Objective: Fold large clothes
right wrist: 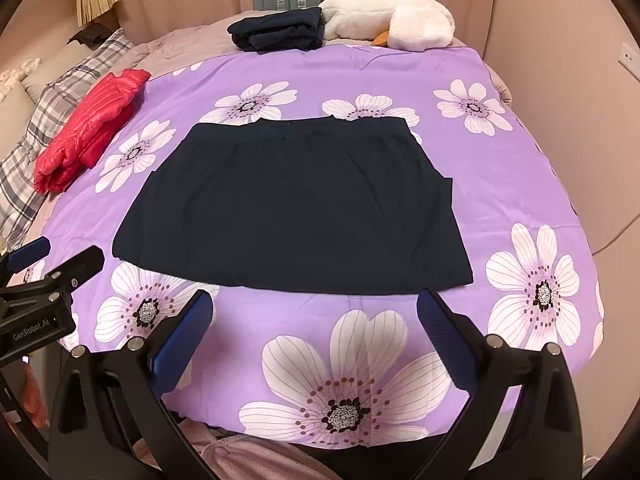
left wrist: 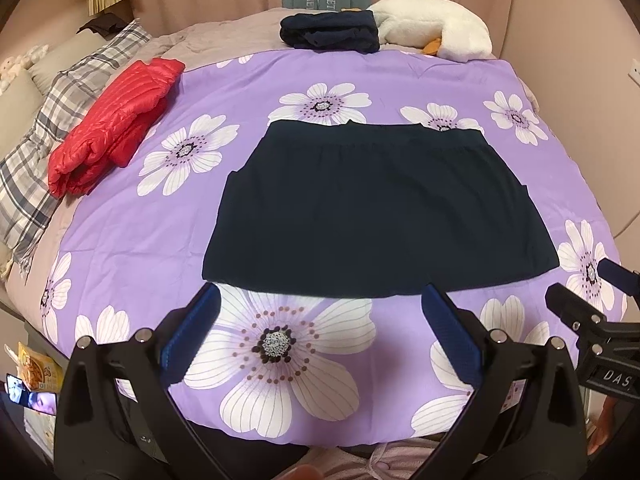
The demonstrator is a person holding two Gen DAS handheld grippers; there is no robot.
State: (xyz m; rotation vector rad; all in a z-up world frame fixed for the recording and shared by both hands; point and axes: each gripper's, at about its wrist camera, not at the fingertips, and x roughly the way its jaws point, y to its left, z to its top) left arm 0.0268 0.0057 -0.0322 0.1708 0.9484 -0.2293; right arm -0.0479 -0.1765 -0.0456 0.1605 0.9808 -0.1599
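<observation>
A dark navy garment (left wrist: 372, 208) lies flat on the purple flowered bedspread (left wrist: 200, 216), waistband at the far side, hem toward me. It also shows in the right wrist view (right wrist: 296, 208). My left gripper (left wrist: 320, 300) is open and empty, hovering just short of the near hem. My right gripper (right wrist: 314, 300) is open and empty, also just short of the hem. The right gripper shows at the right edge of the left wrist view (left wrist: 592, 300). The left gripper shows at the left edge of the right wrist view (right wrist: 56, 260).
A folded red puffer jacket (left wrist: 116, 124) lies at the left. A folded dark garment (left wrist: 332, 34) and a white plush toy (left wrist: 440, 28) sit at the far end. Plaid pillows (left wrist: 48, 148) lie along the left. A wall stands at the right.
</observation>
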